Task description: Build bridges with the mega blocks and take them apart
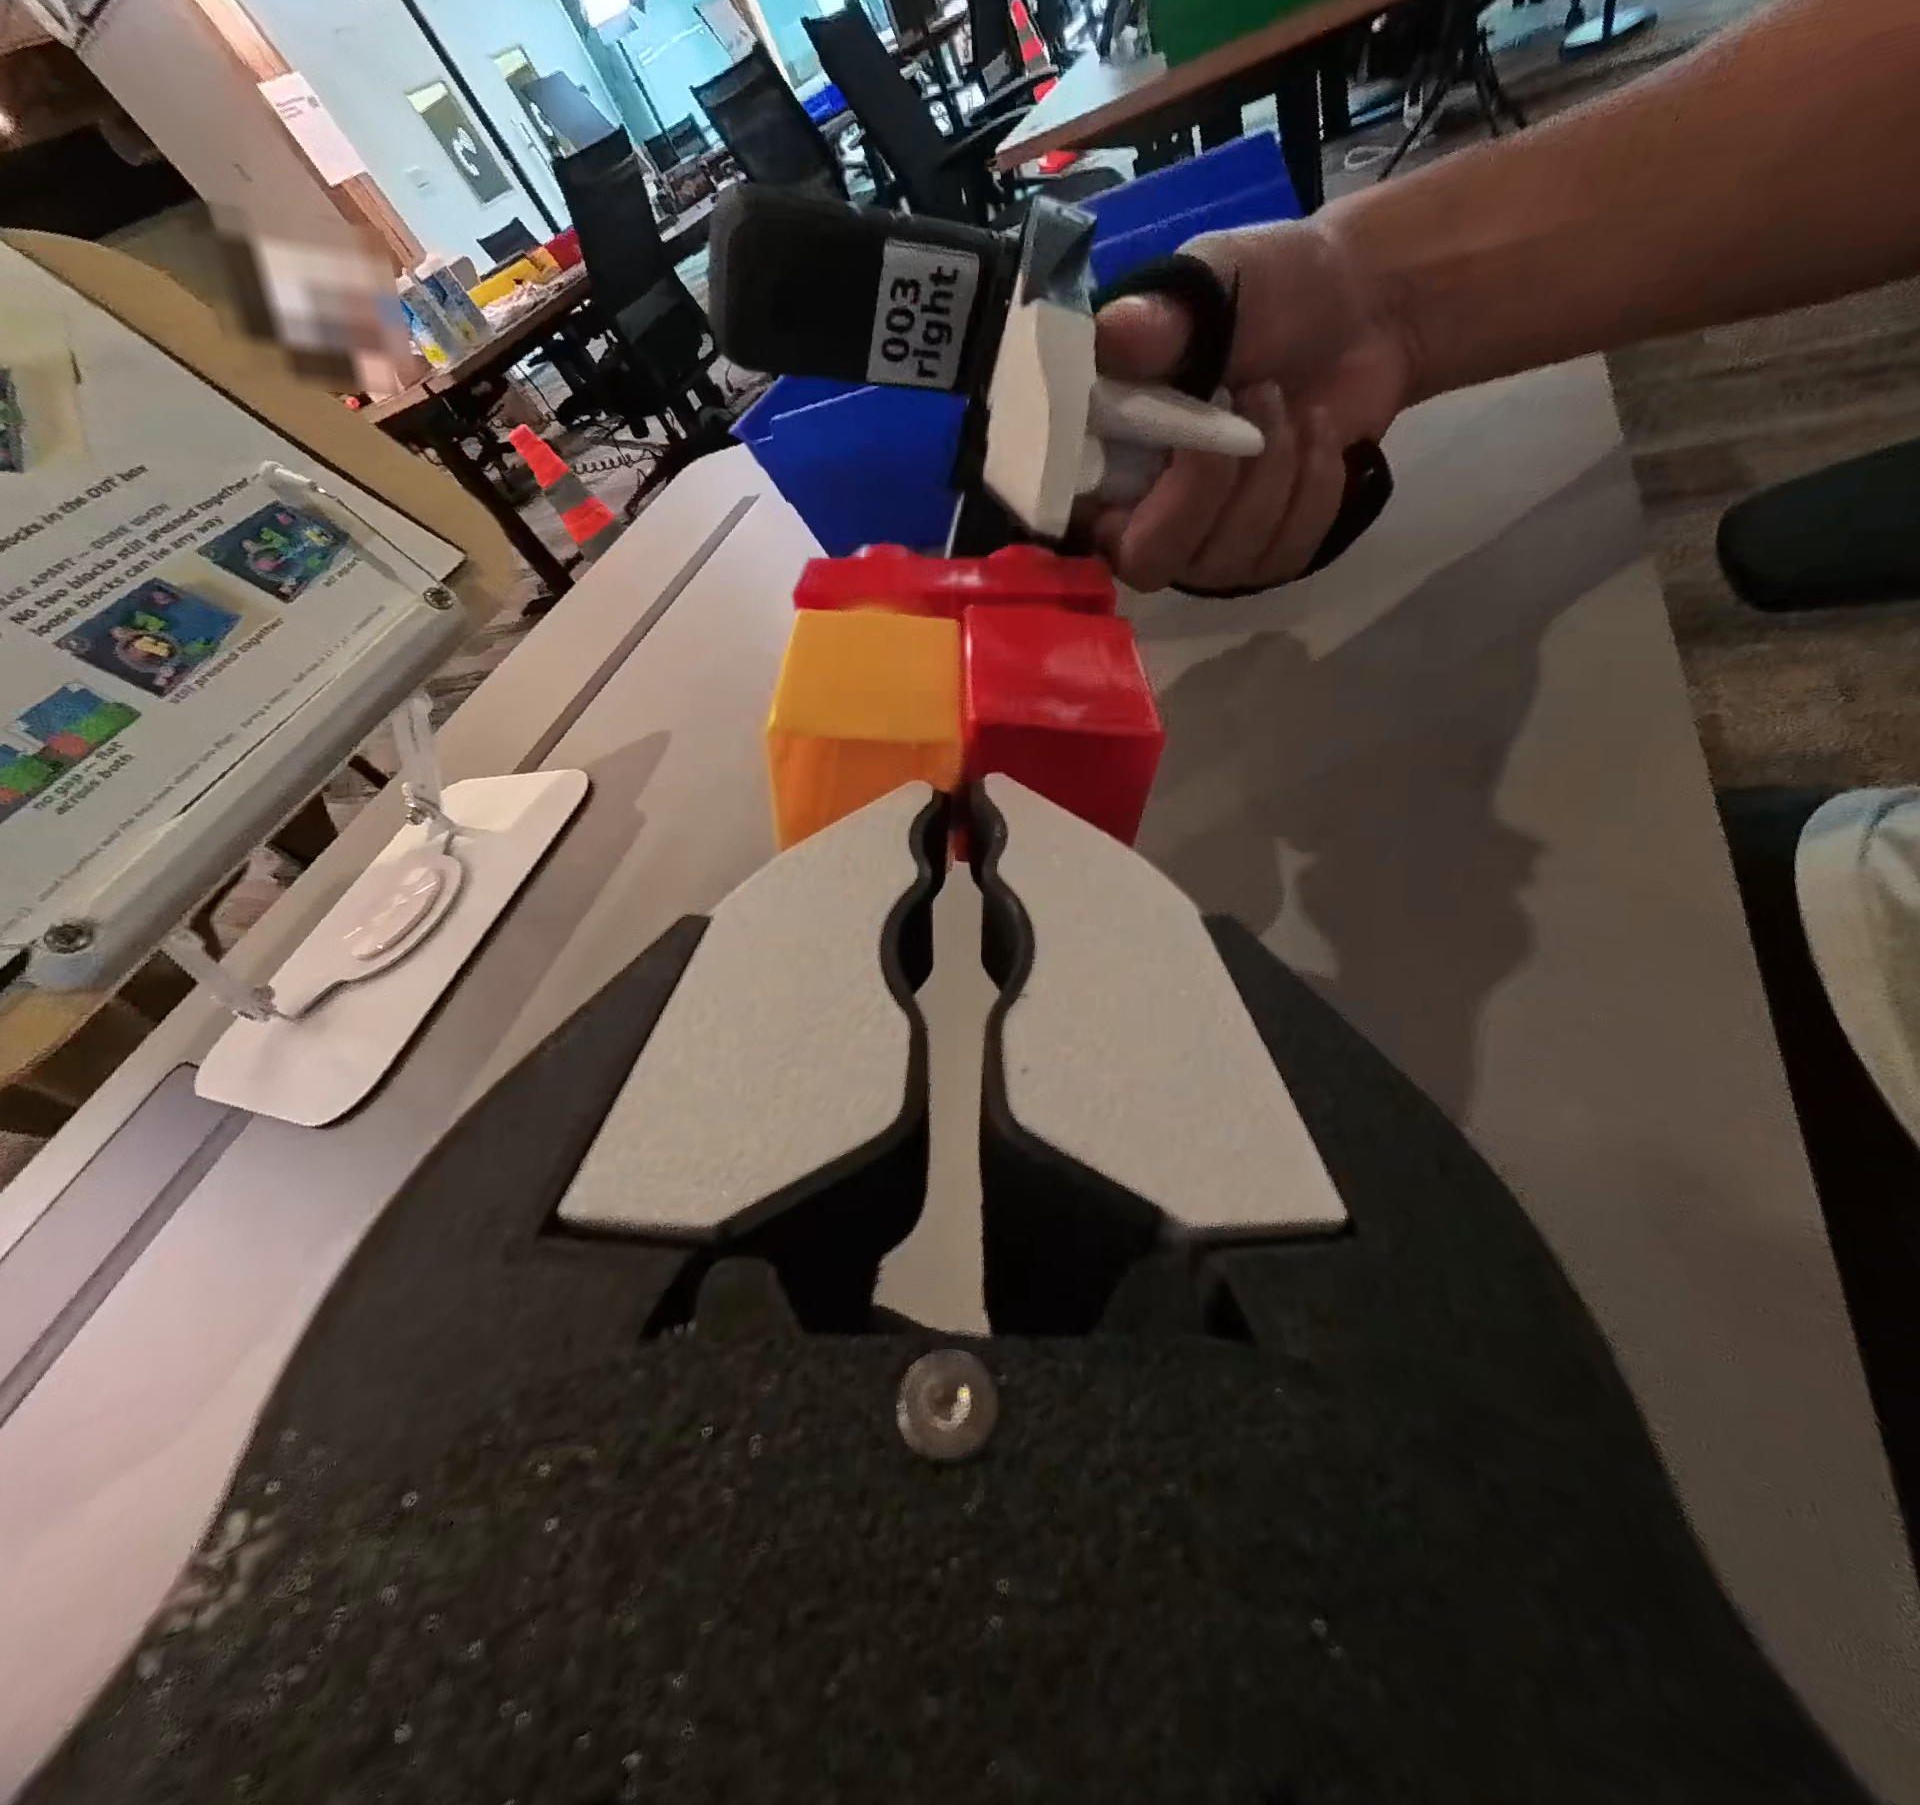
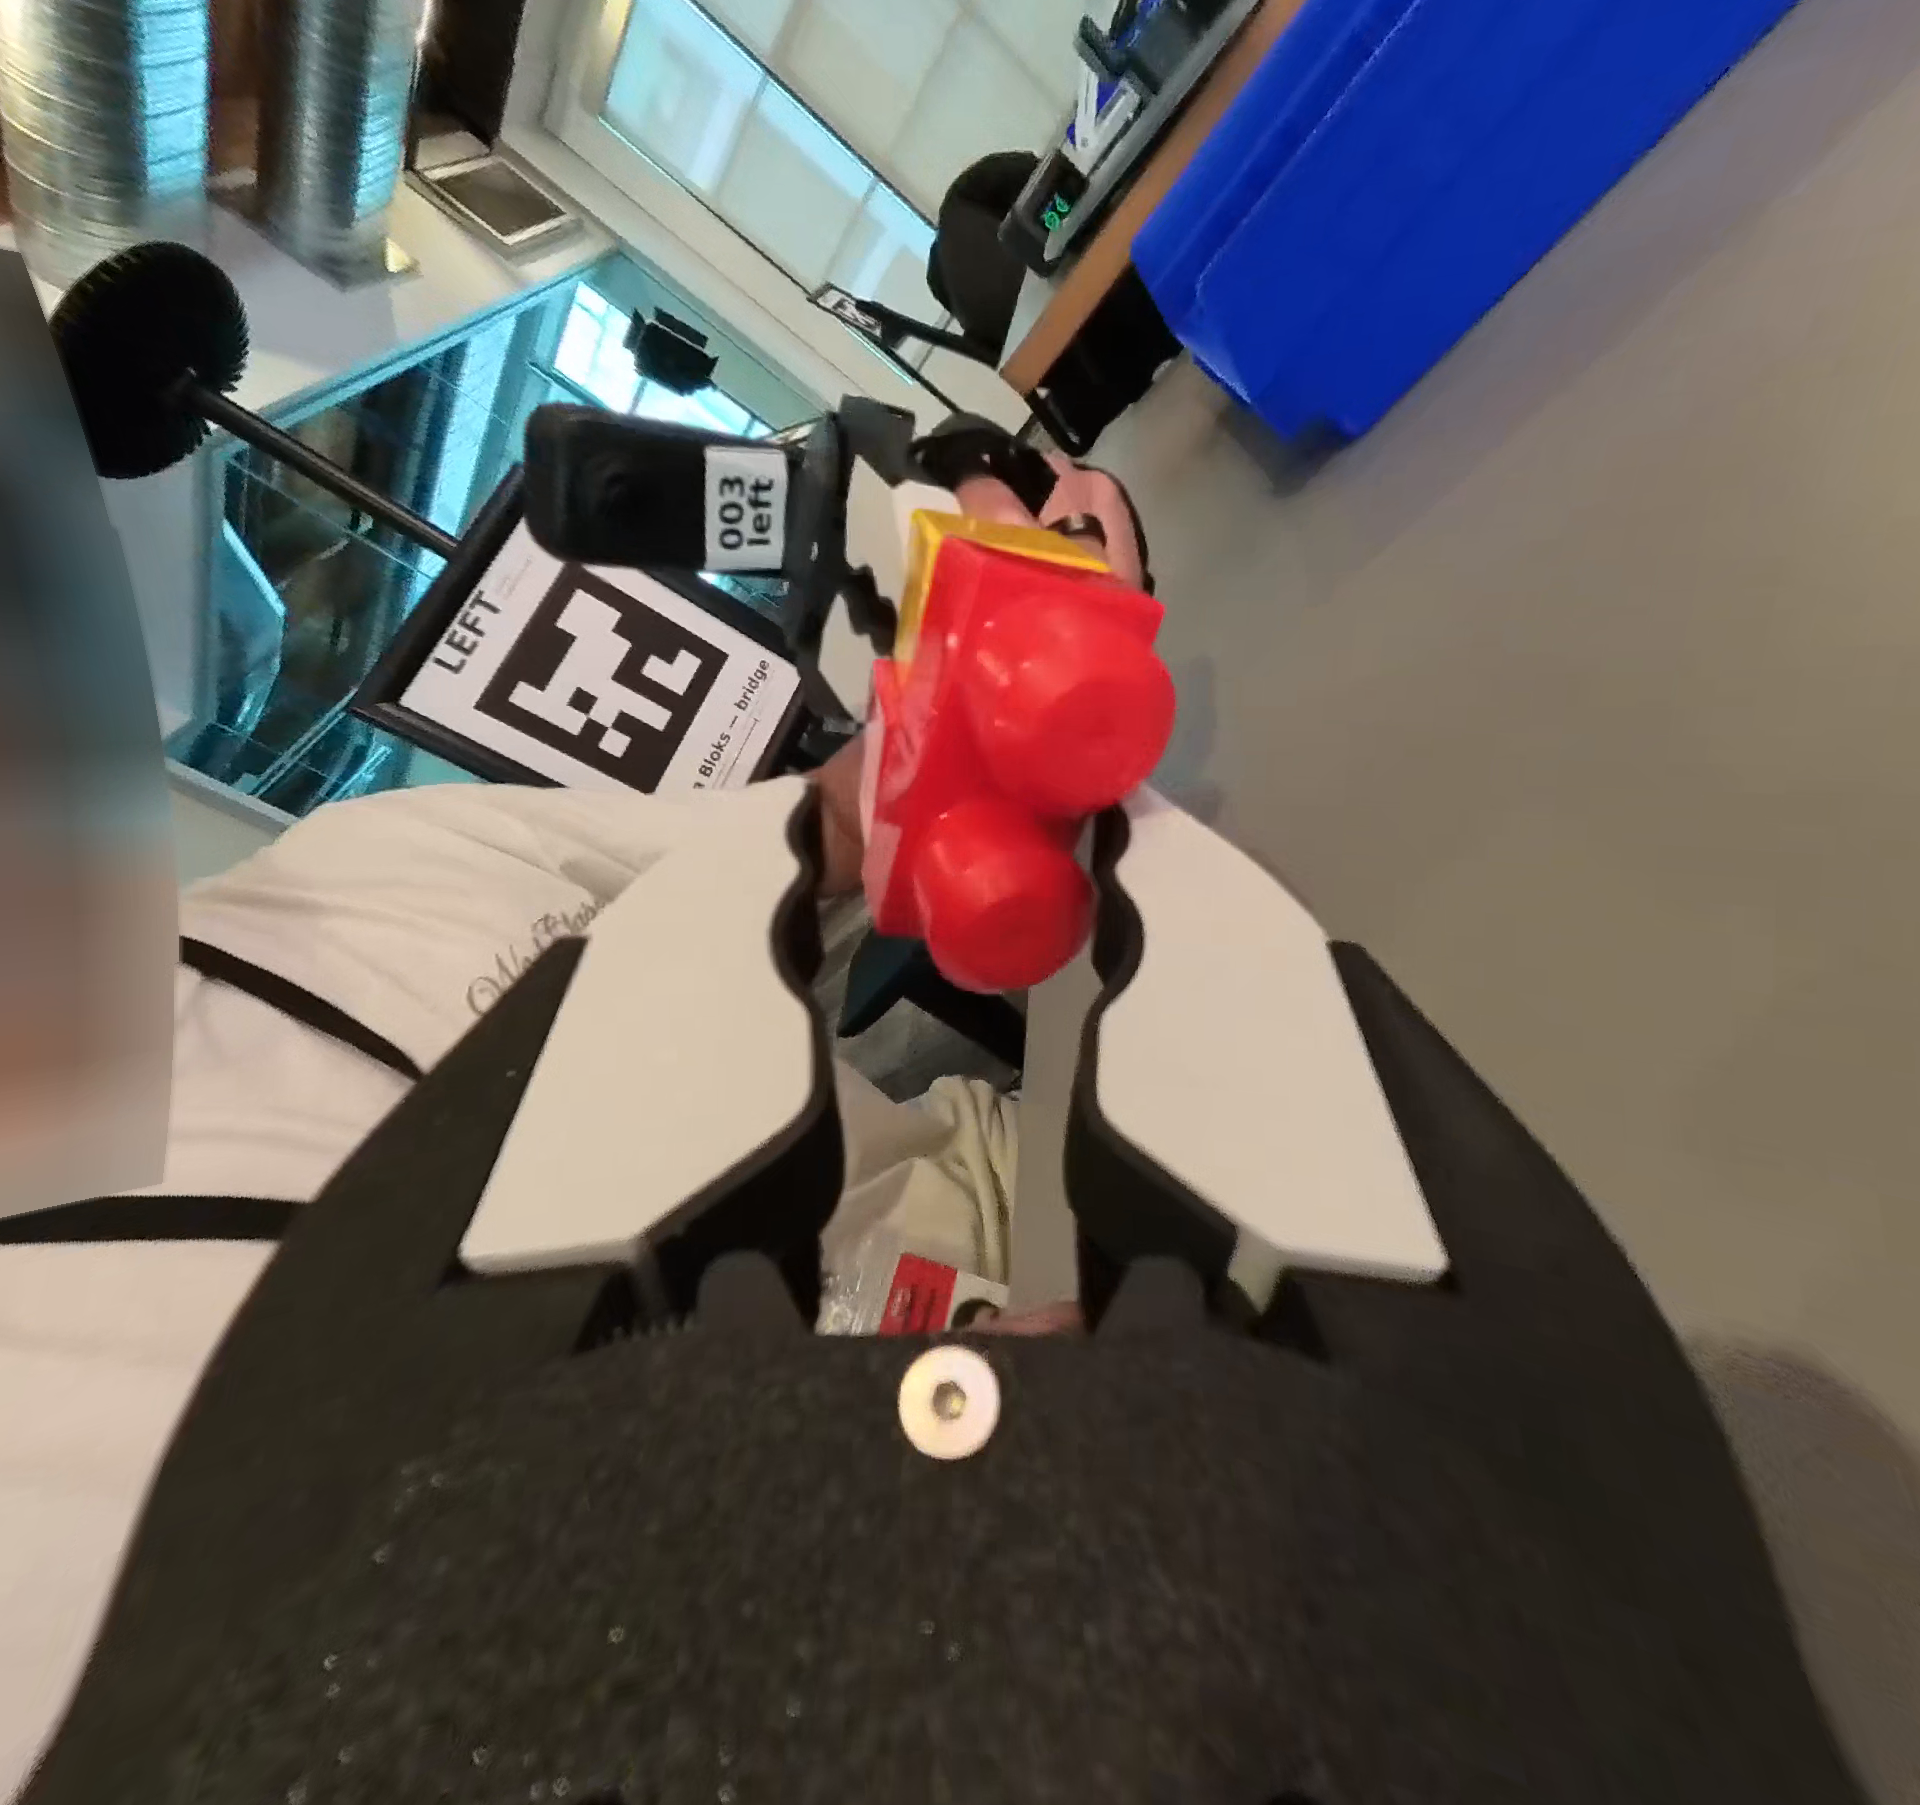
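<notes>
while both grippers clamp, red block (image 1: 1060, 706) abuts orange block (image 1: 868, 706).

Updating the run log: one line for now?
left gripper: shut on block walls | right gripper: around red top block | orange block: attached

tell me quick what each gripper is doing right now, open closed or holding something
Left gripper: closed, pinching the bottom of the block bridge.
Right gripper: closed on the red top block.

Left tongs (image 1: 961, 805) pinch red block (image 1: 1060, 716) joined beside orange block (image 1: 868, 706).
</notes>
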